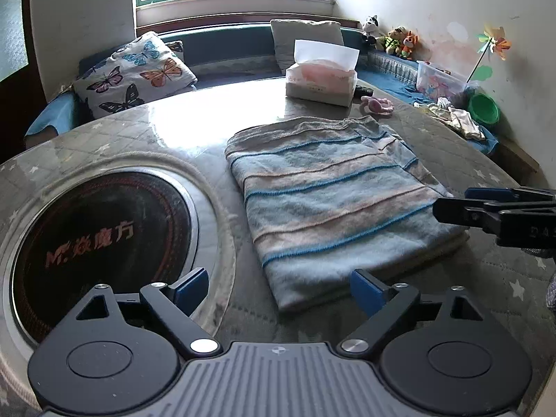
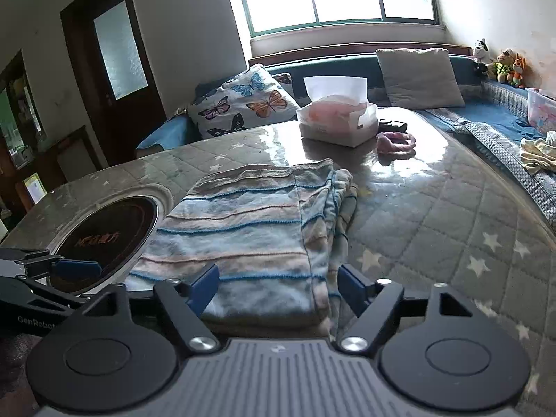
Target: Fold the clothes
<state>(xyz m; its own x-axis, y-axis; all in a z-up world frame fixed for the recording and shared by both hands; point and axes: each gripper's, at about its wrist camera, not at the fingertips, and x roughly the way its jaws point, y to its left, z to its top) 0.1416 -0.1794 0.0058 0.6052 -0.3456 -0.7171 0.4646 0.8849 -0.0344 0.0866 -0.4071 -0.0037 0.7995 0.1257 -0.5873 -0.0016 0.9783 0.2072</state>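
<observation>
Left wrist view: the left gripper (image 1: pixel 279 290) is hovering with its jaws standing wide apart and nothing between them, its right blue pad lying just over the near corner of the folded garment (image 1: pixel 333 205); the garment is lying flat on the quilted, star-printed surface (image 1: pixel 514 288), just beside the round inset cooker plate (image 1: pixel 100 239); the right gripper (image 1: pixel 451 205) is entering from the right edge, level with the garment's right border; a tissue box (image 1: pixel 321 81) and a small pink item (image 1: pixel 377 104) are sitting well beyond it.

Right wrist view: the right gripper (image 2: pixel 278 286) is holding its jaws open across the garment's (image 2: pixel 239 239) near right edge, the pads not visibly pressing the cloth, so nothing appears gripped; the left gripper (image 2: pixel 78 269) is showing at the left margin.

Handling: the cloth is looking soft, limp and light, likely a fleecy knit that is sagging when lifted; taking hold at the layered corners or along the stacked right edge is probably keeping the layers together.

Appearance: pale blue and beige bands with bright blue stitched lines; it is already lying as a thick rectangle, its layers fanning slightly at the right.
</observation>
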